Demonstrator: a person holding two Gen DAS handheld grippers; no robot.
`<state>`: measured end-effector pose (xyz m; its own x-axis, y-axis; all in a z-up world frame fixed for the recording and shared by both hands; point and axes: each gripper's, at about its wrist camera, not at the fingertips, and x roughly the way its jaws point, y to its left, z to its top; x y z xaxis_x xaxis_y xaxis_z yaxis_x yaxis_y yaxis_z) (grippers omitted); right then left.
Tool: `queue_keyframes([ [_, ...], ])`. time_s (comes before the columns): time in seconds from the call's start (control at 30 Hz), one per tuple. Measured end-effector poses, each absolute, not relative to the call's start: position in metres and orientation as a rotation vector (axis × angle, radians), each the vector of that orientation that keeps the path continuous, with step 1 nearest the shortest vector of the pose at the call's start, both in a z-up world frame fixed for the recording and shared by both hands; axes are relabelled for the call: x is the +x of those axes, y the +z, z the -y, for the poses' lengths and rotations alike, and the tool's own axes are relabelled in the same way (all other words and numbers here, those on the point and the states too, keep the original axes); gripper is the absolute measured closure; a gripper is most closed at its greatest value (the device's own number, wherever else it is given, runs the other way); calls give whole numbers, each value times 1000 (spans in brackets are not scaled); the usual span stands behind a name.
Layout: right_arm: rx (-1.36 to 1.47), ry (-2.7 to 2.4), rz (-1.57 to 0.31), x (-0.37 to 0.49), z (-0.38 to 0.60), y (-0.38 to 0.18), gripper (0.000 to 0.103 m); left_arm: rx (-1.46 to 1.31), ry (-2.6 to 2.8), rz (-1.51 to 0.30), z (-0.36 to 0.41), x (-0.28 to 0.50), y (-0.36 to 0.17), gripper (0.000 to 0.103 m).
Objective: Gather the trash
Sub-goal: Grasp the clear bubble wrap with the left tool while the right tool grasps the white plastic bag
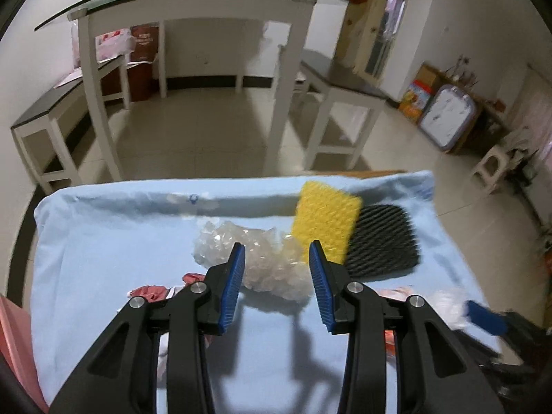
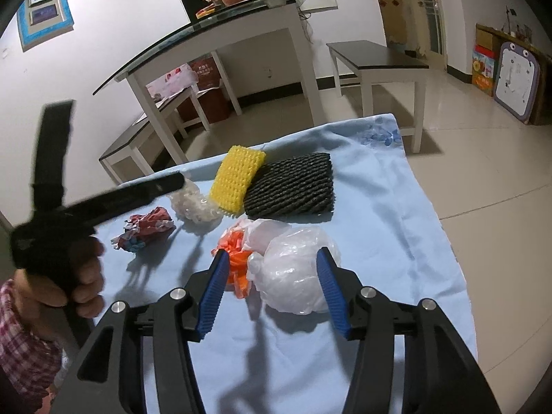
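Right wrist view: blue cloth is spread under everything, trash scattered across it. Black foam net and yellow foam net are seen farthest ahead of the right gripper, touching each other, long axes running away and slightly left. White plastic bag is sat directly between the right jaws, orange wrapper touching it on the left-finger side. Jaws are held apart; pads flank the bag, no squeeze visible, so the gripper is taken as open and nothing is gripped. Bag is wider than it is long from here, so the jaw span looks barely enough.

Left wrist view: left gripper is also held open and empty, pointing down at the crumpled clear plastic, which lies just ahead between the tips, long axis running crosswise and down to the right. Red crumpled wrapper is left behind its left finger.

Judgement: each wad is best taken by the nearer gripper, right for the bag, left for the clear plastic. Nothing collected yet
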<state>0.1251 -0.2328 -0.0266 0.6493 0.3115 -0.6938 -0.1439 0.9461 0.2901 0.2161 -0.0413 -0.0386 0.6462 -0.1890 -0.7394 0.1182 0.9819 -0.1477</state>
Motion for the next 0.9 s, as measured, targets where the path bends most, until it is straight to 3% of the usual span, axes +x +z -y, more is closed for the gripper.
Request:
queue_keyframes([
  [0.17,233,271,-831,126,238,-30,45,-35,-144,-829,41,216,-52,64],
  [0.33,230,275,-841,125,242,-33,44,-31,-135,-817,34,207,-55,83],
  [0.53,220,235,-850,125,249,-40,44,-62,-181,-782,26,188,-42,86],
  [0.6,211,225,-861,126,248,-43,46,-84,-200,-774,25,181,-36,86],
  [0.67,205,221,-860,126,248,-44,61,-122,-229,-771,23,174,-29,86],
  [0.77,191,221,-859,124,246,-43,70,-165,-262,-765,19,162,-20,86],
  [0.9,184,224,-832,118,245,-35,73,-213,-285,-759,13,146,-10,86],
])
